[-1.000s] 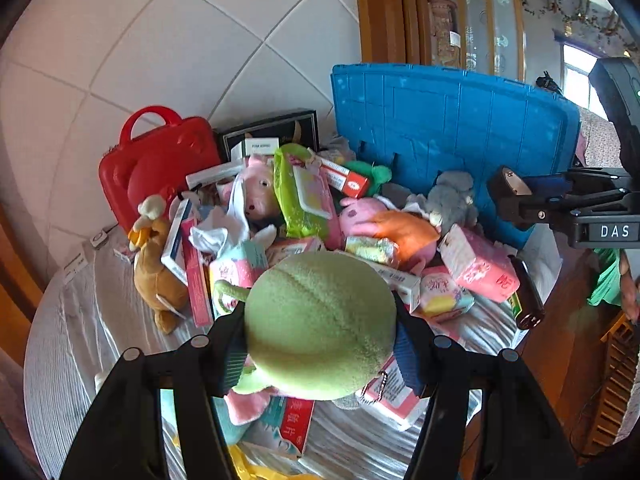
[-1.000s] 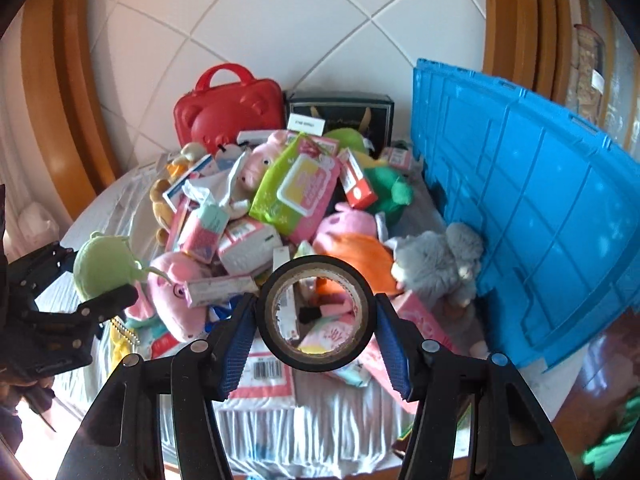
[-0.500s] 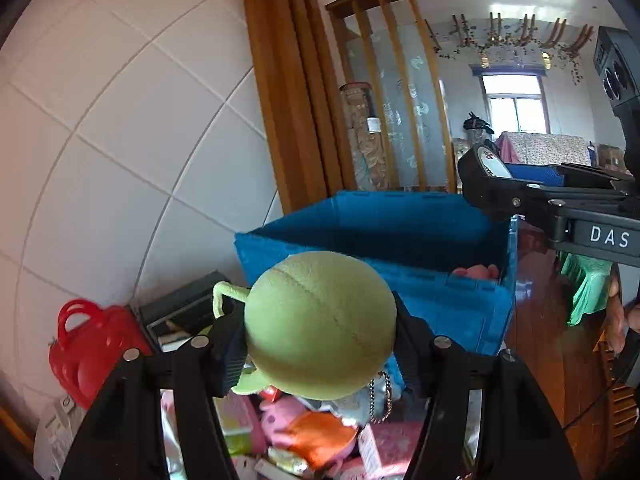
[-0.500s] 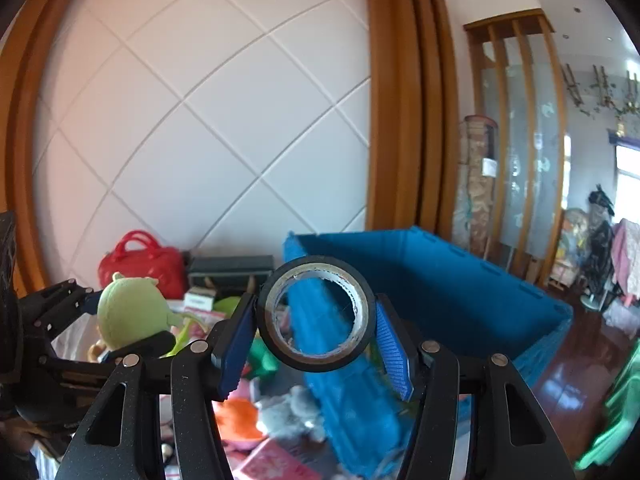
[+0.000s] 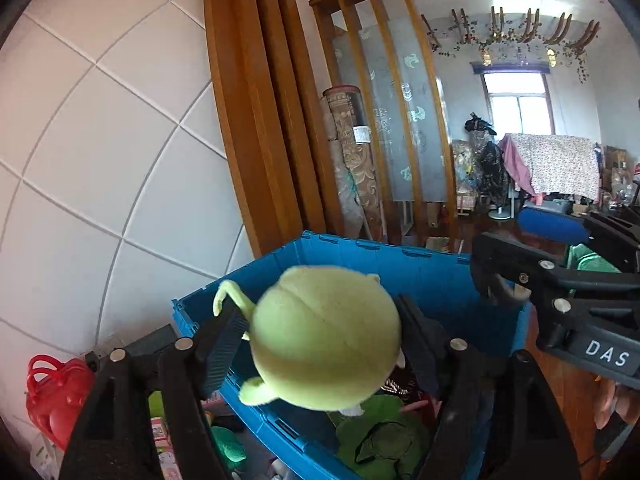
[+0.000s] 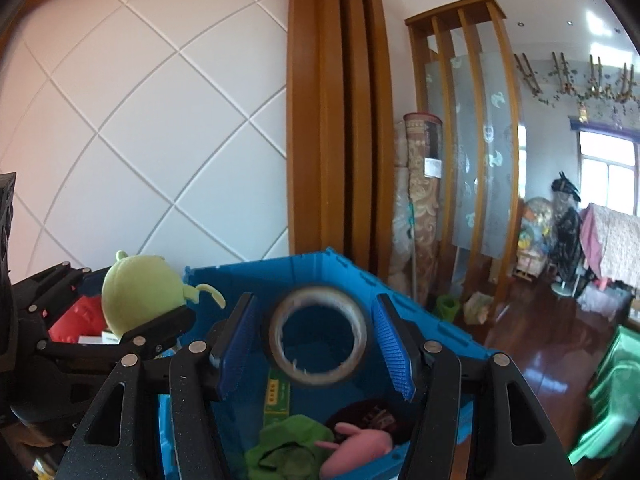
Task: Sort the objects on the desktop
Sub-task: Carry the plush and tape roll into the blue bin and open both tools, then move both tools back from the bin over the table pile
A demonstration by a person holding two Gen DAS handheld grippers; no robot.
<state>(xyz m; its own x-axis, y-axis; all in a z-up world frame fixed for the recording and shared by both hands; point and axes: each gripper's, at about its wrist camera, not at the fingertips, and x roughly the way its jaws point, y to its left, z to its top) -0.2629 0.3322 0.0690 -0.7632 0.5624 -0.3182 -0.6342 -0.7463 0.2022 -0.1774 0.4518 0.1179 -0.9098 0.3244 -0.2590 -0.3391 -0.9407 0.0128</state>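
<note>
A round light-green plush (image 5: pixel 326 336) hangs between the fingers of my left gripper (image 5: pixel 324 320), whose jaws are opening; a thin gap shows on its left side. The plush is over the near-left part of the open blue crate (image 5: pixel 360 250). In the right wrist view a roll of brown tape (image 6: pixel 318 334), blurred, sits between the blue pads of my right gripper (image 6: pixel 316 320). These jaws are opening too, with a gap on both sides of the roll. It is above the blue crate (image 6: pixel 320 260), which holds a green cloth (image 6: pixel 288 452) and a pink plush (image 6: pixel 356 446).
A red case (image 5: pixel 60 392) and small packets lie on the table left of the crate. Behind the crate stand a wooden pillar (image 6: pixel 332 120) and a rolled carpet (image 5: pixel 352 168). Dark wooden floor (image 6: pixel 532 336) spreads to the right, with green fabric (image 6: pixel 612 392) at the edge.
Both grippers rose from the cluttered table and swung right over the blue crate. Their jaws have spread, and the plush and the tape roll have come loose from the pads.
</note>
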